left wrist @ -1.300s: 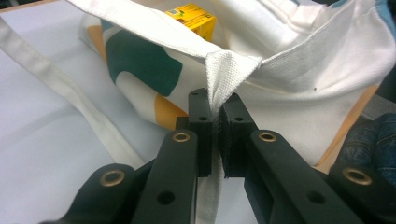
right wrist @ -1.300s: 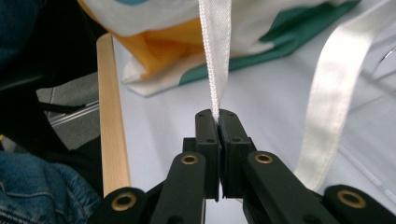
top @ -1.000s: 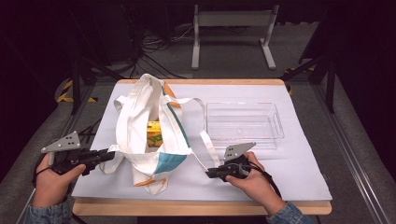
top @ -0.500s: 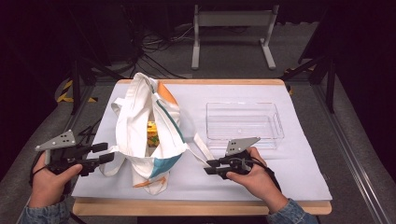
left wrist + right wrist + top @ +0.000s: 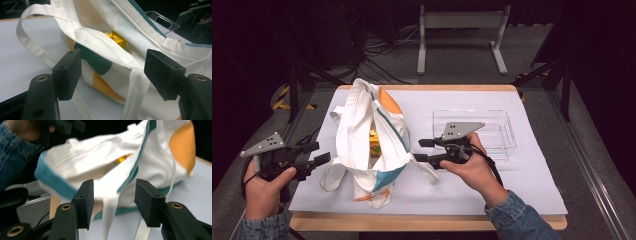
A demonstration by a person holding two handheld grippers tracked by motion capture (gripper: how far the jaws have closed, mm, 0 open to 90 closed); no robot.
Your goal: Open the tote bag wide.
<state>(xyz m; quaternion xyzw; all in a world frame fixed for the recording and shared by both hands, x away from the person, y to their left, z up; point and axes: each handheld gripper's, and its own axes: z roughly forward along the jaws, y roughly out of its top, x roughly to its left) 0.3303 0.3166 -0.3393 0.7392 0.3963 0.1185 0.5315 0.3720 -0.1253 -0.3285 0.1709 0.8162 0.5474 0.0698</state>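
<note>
White tote bag (image 5: 371, 137) with teal and orange patches, slumped on the white sheet (image 5: 522, 190) covering the table, left of centre, mouth gaping toward the person's side. Yellow box (image 5: 374, 145) tucked inside, glimpsed through the opening (image 5: 115, 38). Bag handles trailing loose: one loop (image 5: 328, 177) on the sheet near the left gripper (image 5: 319, 153), another strap (image 5: 427, 171) lying below the right gripper (image 5: 418, 150).

Left gripper at the table's left edge, aimed at the bag, jaws just opened wide and released; bag fabric and a strap seen between the pads (image 5: 67, 72) from the left gripper view, pads not pressing on it. Right gripper raised off the sheet just right of the bag, jaws likewise just parted, strap hanging between the pads (image 5: 149, 201) untouched. Clear plastic tray (image 5: 508, 134) behind the right hand (image 5: 472, 167), well apart from the bag.
</note>
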